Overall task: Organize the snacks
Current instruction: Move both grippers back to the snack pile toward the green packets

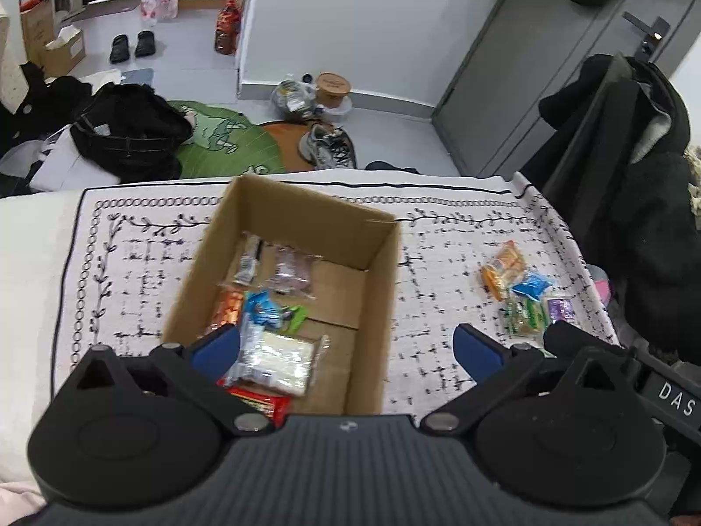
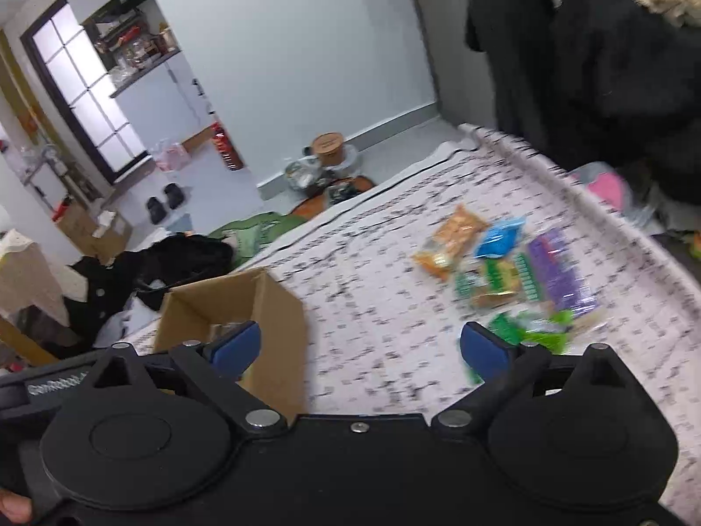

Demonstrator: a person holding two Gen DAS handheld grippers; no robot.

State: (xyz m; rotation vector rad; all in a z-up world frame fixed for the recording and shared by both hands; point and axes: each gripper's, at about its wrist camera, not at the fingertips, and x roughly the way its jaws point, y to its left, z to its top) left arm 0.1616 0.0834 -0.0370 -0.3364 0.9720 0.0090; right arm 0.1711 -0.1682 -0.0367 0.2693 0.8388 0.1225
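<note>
Lying beyond spread jaws (right), snacks point(image 2: 504, 263)

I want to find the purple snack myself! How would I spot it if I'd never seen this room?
Find the white patterned cloth beside the cardboard box. On the cloth lies a little heap of loose snack packets, away from the box. The purple packet is on the heap's far-right edge, next to a green packet, and it is the only purple one there.

Legible text — white letters "DAS" on the black gripper body point(image 1: 670, 399) at right edge, left wrist view. Snack packet print is unreadable.
</note>
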